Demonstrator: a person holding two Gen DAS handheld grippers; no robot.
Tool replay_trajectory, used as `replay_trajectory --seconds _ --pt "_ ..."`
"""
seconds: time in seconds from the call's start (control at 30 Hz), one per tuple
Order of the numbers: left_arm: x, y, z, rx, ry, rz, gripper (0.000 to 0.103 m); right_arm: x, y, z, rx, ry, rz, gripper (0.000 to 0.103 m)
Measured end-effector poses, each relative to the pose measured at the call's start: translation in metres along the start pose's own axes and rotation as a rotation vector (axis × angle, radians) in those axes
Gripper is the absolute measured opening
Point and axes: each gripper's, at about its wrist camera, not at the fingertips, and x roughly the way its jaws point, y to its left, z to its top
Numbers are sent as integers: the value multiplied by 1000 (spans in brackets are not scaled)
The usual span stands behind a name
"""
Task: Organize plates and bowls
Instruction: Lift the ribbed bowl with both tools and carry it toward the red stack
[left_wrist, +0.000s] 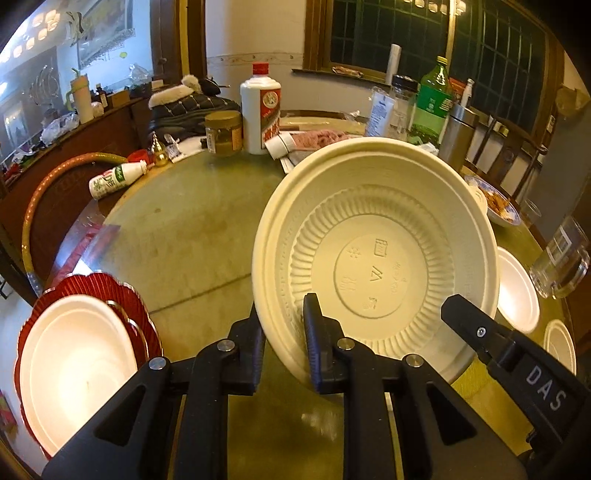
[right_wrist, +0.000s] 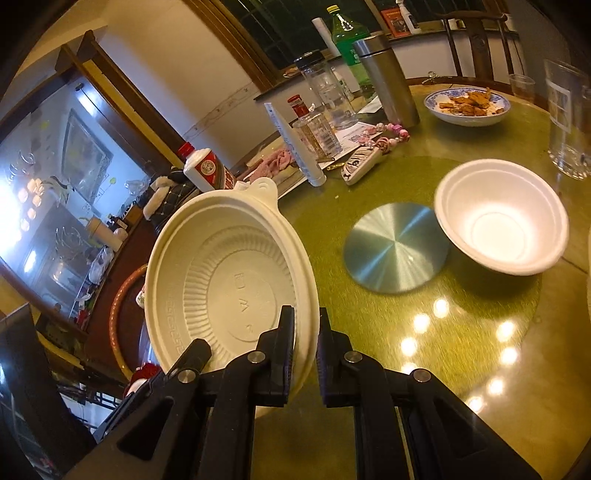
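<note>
Both grippers hold one cream ribbed plastic bowl (left_wrist: 373, 254) tilted in the air above the table. My left gripper (left_wrist: 282, 343) is shut on its near left rim. My right gripper (right_wrist: 306, 347) is shut on the bowl's (right_wrist: 225, 284) right rim; its finger shows in the left wrist view (left_wrist: 476, 328). A white foam bowl (right_wrist: 502, 218) sits upright on the table to the right. A white foam plate (left_wrist: 74, 365) lies on a red scalloped charger plate (left_wrist: 122, 295) at the left. Two more white bowls (left_wrist: 517, 291) sit at the right edge.
A round green table (left_wrist: 199, 236) carries a steel disc (right_wrist: 395, 247), a white liquor bottle (left_wrist: 260, 107), a jar (left_wrist: 223, 133), a green bottle (left_wrist: 432, 99), a steel flask (right_wrist: 388, 77), drinking glasses (right_wrist: 569, 122), a blue dish of food (right_wrist: 467, 105) and a fallen small bottle (left_wrist: 114, 179).
</note>
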Motion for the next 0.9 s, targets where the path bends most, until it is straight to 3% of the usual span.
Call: replay_trajectory --seconds 0.47,0.9 --pt "-35 7 -47 60 63 -130 18 -61 -14 -62 51 -17 -52 10" --pt "-50 32 -66 61 79 -179 17 -81 3 -97 24 -25 -76 11"
